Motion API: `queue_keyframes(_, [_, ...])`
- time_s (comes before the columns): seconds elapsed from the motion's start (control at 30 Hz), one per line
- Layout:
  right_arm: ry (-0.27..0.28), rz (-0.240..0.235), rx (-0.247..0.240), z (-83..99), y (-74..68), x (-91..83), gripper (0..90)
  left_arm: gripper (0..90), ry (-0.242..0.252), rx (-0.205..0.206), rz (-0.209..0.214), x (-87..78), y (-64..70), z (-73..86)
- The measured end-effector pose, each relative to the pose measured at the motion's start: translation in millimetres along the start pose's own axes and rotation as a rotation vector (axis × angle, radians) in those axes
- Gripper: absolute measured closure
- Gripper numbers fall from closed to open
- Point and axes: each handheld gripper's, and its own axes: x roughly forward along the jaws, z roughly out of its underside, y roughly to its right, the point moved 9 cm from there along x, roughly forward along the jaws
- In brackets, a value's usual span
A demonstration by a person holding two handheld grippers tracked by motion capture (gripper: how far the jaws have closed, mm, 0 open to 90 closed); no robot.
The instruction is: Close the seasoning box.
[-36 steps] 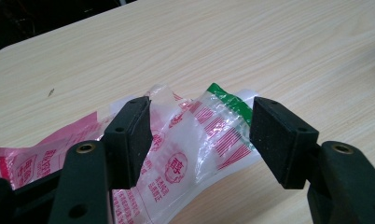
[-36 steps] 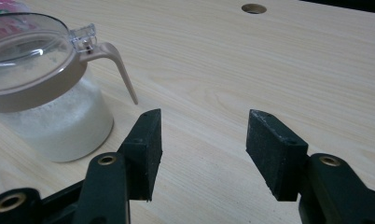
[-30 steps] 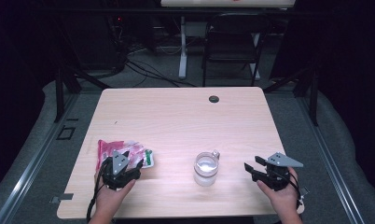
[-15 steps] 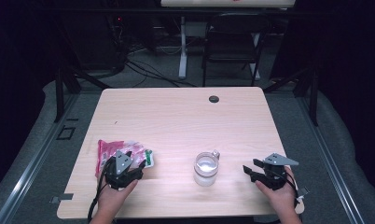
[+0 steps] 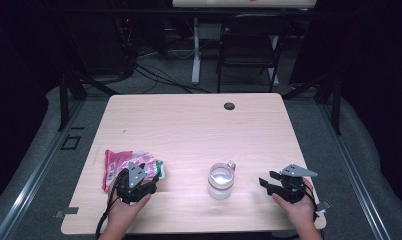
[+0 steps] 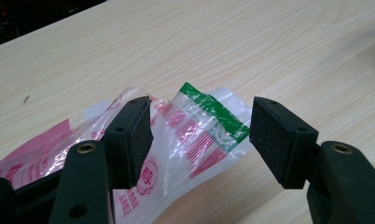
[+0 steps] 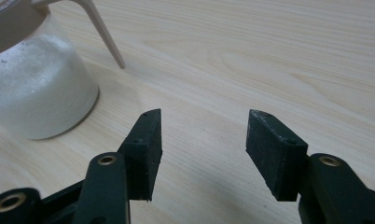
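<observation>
A clear plastic bag point(image 6: 195, 135) with red print and a green strip lies flat at the table's front left, also the plastic bag point(image 5: 116, 165) in the high view. My left gripper point(image 6: 202, 135) is open just over its near end, jaws either side of the green strip and not touching it; in the high view the left gripper point(image 5: 139, 181) covers part of the bag. A glass jar point(image 5: 221, 180) with white contents and a wire clasp stands front centre. My right gripper point(image 5: 266, 181) is open, low over bare wood to the jar's right. The jar point(image 7: 34, 88) fills the upper left of the right gripper view, with the right gripper point(image 7: 203, 144) beside it.
The light wooden table point(image 5: 199, 130) has a round black cable grommet point(image 5: 229, 106) near its far edge. A dark folding chair point(image 5: 249, 45) and a white desk leg point(image 5: 195, 50) stand beyond the table on the dark floor. Cables trail behind.
My right gripper has dropped lower and edged toward the jar. My left gripper has settled slightly nearer the front edge over the bag. Bag and jar have not moved.
</observation>
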Motion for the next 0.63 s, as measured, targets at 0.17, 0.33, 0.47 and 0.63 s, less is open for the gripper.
queue_keyframes(0.17, [-0.003,-0.007,-0.027,-1.5,-6.3,3.4,45.3,38.7,-0.002,0.002,0.002,1.3,2.1,0.0])
queue_keyframes(0.33, [-0.001,-0.01,-0.026,-1.8,-7.6,3.8,45.2,38.6,-0.006,0.006,0.002,1.8,2.2,0.5])
queue_keyframes(0.47, [0.001,-0.013,-0.025,-2.0,-7.7,4.2,45.2,38.7,-0.008,0.004,0.002,1.9,2.4,0.7])
queue_keyframes(0.63, [0.0,-0.013,-0.024,-2.0,-7.5,4.1,45.1,38.6,-0.006,0.004,0.003,1.8,2.5,0.1])
